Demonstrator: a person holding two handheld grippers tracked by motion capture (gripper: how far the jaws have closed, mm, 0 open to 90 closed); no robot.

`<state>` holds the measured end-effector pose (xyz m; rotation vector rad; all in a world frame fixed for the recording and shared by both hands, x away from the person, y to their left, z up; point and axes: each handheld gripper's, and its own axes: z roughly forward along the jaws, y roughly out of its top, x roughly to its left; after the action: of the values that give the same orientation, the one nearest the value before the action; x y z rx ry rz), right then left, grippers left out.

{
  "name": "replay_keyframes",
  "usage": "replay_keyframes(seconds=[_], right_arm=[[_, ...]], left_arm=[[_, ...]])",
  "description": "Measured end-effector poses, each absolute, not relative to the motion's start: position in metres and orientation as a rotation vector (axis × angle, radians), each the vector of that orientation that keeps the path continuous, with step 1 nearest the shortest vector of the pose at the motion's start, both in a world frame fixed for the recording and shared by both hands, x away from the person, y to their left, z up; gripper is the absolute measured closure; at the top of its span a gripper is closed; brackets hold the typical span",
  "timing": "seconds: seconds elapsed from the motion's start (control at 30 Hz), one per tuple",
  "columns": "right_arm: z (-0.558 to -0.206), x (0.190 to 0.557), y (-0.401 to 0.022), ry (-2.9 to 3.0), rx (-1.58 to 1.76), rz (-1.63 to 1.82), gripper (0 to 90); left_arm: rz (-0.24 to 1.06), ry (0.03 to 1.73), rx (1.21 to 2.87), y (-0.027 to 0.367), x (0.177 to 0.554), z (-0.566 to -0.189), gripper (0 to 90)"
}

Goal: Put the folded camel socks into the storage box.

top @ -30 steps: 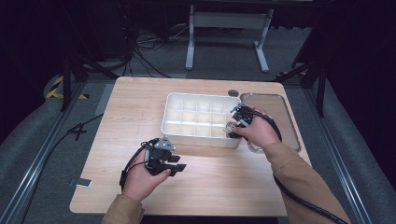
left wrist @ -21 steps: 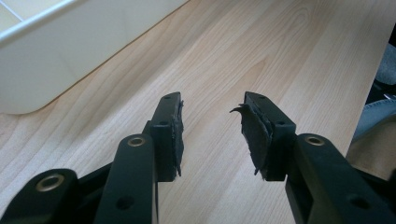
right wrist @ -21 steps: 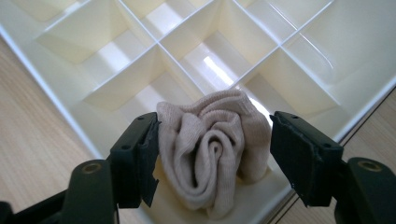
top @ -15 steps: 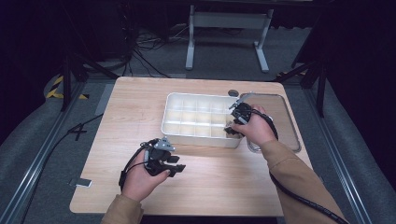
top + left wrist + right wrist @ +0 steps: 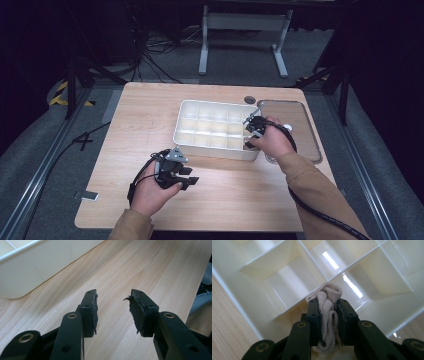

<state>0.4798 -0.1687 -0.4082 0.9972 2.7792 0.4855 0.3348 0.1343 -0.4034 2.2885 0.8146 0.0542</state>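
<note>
We hold a rolled piece of beige cloth (image 5: 327,312), maybe a sock, in the right gripper (image 5: 327,305). Its jaws have just been closing and now they press on the cloth from both sides. In the high view the right gripper (image 5: 254,131) hangs over the right end of the white divided tray (image 5: 186,131), which stands in the middle of the wooden table (image 5: 145,115). From the right gripper view, the cloth is above a divider wall between two compartments, and not clearly over one of them.

The left gripper (image 5: 113,305) rests low over the bare wood, in front of the tray, well apart from the cloth. Its jaws stand apart and nothing is between them.

We think the main risk is the place of release. If the jaws open here, the cloth can land on the divider and stay across two compartments, or fall into the wrong one. Also the roll is soft: it can loosen when the pressure goes, and a fold can catch on the worn pads. A clear lid (image 5: 300,131) lies just beside the tray on the right, so a wide sweep of the right hand can push it.
</note>
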Motion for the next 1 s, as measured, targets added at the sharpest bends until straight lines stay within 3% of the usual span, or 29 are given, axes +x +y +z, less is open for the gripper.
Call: replay_keyframes(seconds=[0.3,0.43,0.57,0.73,1.0], right_arm=[[-0.416,0.481,-0.166,2.784,1.025,0.464,72.5],[-0.414,0.477,-0.174,2.774,1.046,0.557,65.4],[-0.406,0.47,-0.18,2.716,1.049,0.653,52.1],[-0.394,0.461,-0.188,2.646,1.032,0.76,45.3],[-0.379,0.442,-0.203,2.582,0.99,0.948,42.2]], left_arm=[[0.056,0.82,2.279,0.134,0.334,-0.402,58.0],[0.058,0.825,2.275,0.134,0.334,-0.402,57.9],[0.06,0.823,2.282,0.134,0.334,-0.402,57.4],[0.07,0.827,2.282,0.137,0.333,-0.401,56.6],[0.076,0.835,2.26,0.14,0.333,-0.401,55.8]])
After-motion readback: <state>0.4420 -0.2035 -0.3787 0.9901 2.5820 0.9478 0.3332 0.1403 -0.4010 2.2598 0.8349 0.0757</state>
